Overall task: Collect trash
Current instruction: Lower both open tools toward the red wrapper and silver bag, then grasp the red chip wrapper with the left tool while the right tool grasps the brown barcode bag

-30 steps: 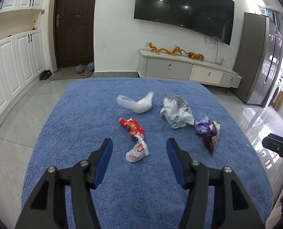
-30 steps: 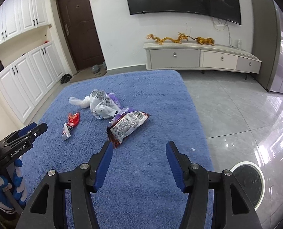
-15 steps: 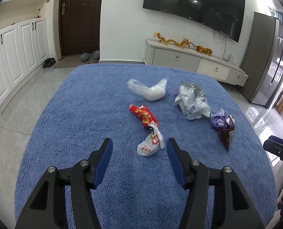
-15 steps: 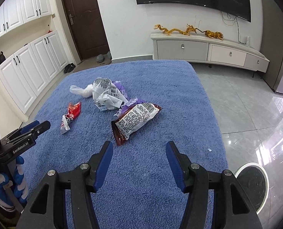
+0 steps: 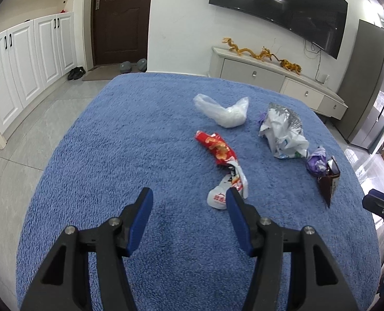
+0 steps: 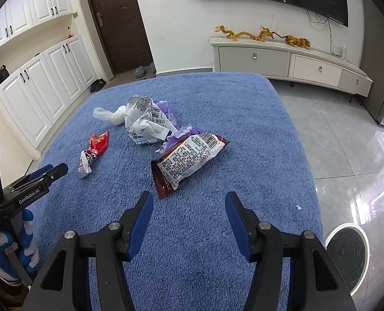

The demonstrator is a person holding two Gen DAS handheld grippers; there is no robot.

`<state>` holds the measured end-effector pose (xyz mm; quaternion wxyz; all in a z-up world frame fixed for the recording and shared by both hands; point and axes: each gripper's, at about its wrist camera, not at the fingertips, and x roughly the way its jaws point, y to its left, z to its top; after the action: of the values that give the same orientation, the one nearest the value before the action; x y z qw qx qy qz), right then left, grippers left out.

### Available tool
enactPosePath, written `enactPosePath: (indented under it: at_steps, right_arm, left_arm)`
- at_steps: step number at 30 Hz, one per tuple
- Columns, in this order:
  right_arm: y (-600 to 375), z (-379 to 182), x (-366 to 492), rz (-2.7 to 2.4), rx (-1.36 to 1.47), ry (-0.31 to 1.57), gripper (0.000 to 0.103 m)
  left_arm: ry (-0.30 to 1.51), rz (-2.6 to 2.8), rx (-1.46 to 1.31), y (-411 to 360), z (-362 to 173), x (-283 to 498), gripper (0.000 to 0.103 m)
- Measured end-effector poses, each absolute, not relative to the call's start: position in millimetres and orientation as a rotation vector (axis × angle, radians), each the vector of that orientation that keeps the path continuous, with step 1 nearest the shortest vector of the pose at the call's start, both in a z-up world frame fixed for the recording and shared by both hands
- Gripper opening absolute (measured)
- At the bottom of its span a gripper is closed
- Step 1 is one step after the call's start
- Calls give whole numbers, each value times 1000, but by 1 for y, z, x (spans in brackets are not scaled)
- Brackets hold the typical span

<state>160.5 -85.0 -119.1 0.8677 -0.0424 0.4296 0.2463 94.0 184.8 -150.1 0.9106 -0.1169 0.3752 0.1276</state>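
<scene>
Several pieces of trash lie on a blue rug. The left wrist view shows the red snack wrapper from close by, with its white torn end just beyond one blue fingertip, and a clear plastic bag behind it. The right wrist view alone shows the printed back of a brown snack packet, a purple wrapper tucked against it, and a round bin on the tiled floor beside the rug. The left gripper and right gripper hover above the rug with jaws moderately apart, holding nothing.
</scene>
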Motion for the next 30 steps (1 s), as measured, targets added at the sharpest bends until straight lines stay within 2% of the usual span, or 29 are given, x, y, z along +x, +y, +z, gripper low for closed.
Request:
enactPosePath:
  at_steps: [30]
  right_arm:
    - [-70,-145,190,573,-90,937,55]
  left_arm:
    - [828,313,-227,194,-170,108,56]
